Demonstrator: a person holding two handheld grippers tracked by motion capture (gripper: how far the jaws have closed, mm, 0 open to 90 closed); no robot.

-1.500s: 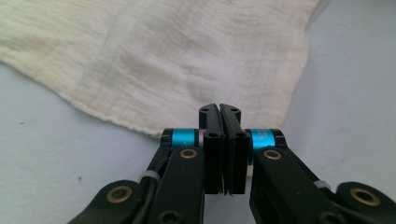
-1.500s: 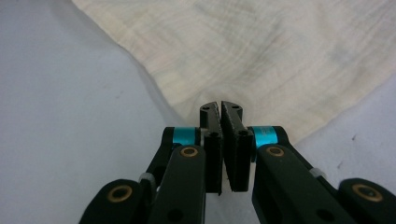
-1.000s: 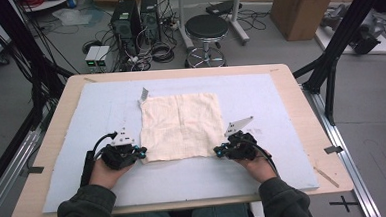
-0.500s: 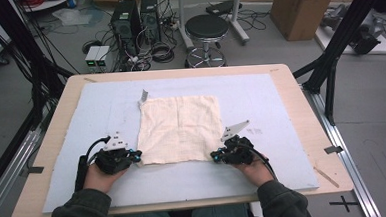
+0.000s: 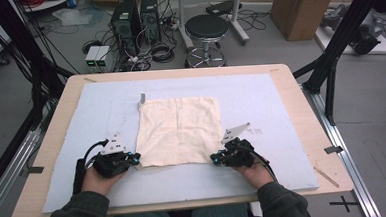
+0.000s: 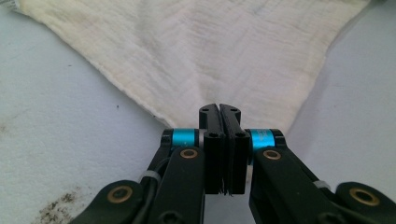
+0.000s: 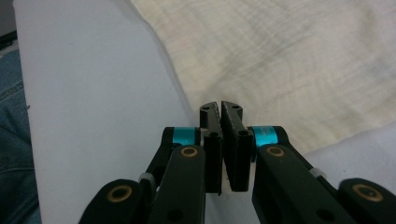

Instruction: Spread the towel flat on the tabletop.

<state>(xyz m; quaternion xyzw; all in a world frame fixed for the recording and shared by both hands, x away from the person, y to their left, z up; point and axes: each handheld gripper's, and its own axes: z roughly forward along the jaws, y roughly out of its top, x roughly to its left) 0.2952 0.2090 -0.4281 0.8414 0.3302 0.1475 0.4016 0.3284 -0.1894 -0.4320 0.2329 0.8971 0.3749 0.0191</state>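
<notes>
Lying flat near the middle of the bench (image 5: 290,98), the cream cloth (image 5: 179,129) sat on a pale blue-grey mat (image 5: 260,95) that covered most of the wooden top. Seen from the high view, the left hand-held gripper (image 5: 133,158) was at the cloth's 7 o'clock corner and the right hand-held gripper (image 5: 214,159) at its 5 o'clock corner, each carried by a hand coming in from the 6 o'clock edge of the bench.

From the left gripper view, the left hand-held gripper's (image 6: 219,108) black jaws were pressed together, clenched on the pointed corner of the cloth (image 6: 219,51), which spread away toward 12 o'clock. From the right gripper view, the right hand-held gripper (image 7: 220,105) was likewise clamped tight, with the edge of the cloth (image 7: 289,60) running into the jaws at its corner and the fabric fanning out toward 1 o'clock; the bare mat (image 7: 93,79) lay at 9 o'clock.

A small grey strip (image 5: 142,98) lay just beyond the cloth's 11 o'clock corner. A round black stool (image 5: 206,27) stood on the floor past the bench's 12 o'clock edge, and a cardboard box (image 5: 301,7) at about 1 o'clock.
</notes>
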